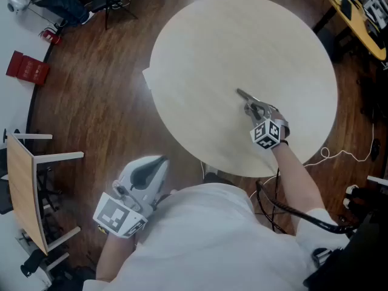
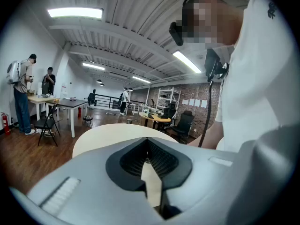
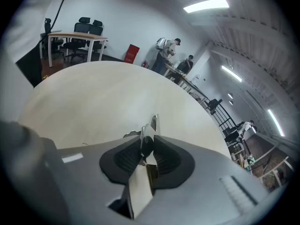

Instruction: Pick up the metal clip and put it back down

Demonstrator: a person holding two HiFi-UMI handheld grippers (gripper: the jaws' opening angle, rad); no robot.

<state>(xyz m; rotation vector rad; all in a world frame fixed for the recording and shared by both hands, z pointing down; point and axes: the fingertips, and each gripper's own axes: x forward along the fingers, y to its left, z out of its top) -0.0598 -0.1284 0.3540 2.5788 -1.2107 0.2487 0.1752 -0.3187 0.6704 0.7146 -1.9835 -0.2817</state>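
A round pale wooden table fills the middle of the head view. My right gripper reaches over its right part, pointing steeply down, shut on the metal clip. In the right gripper view the shiny clip is pinched between the dark pads, and its end sticks out past the right gripper over the tabletop. Whether the clip touches the table I cannot tell. My left gripper hangs off the table at the lower left beside the person's body. The left gripper has its jaws together with nothing in them.
A small wooden desk stands at the far left, with a red box on the floor above it. A long desk sits at the top right. A white cable lies on the floor to the right of the table. Standing people are far back.
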